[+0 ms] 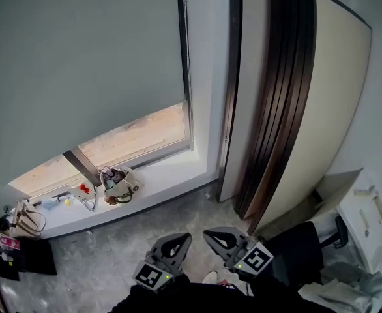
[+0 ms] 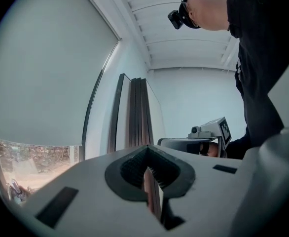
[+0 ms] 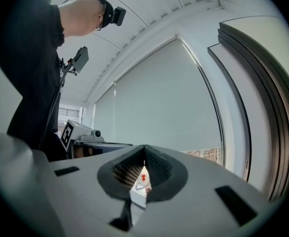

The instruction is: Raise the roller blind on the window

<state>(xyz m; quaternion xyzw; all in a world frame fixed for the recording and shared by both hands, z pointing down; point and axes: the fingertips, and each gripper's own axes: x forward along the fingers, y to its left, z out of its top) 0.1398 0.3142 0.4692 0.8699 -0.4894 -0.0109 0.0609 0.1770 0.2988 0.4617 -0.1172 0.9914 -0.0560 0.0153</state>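
A grey roller blind covers most of the window; its bottom edge hangs a little above the sill and leaves a low strip of glass bare. The blind also shows in the left gripper view and the right gripper view. Both grippers are held low in front of me, well short of the window, side by side and pointing toward it. My left gripper is shut with nothing in it. My right gripper is also shut and empty.
A white sill carries a patterned bag and small items; a beige bag and a dark cloth are at the left. Tall dark-edged panels lean right of the window. White furniture stands at the far right.
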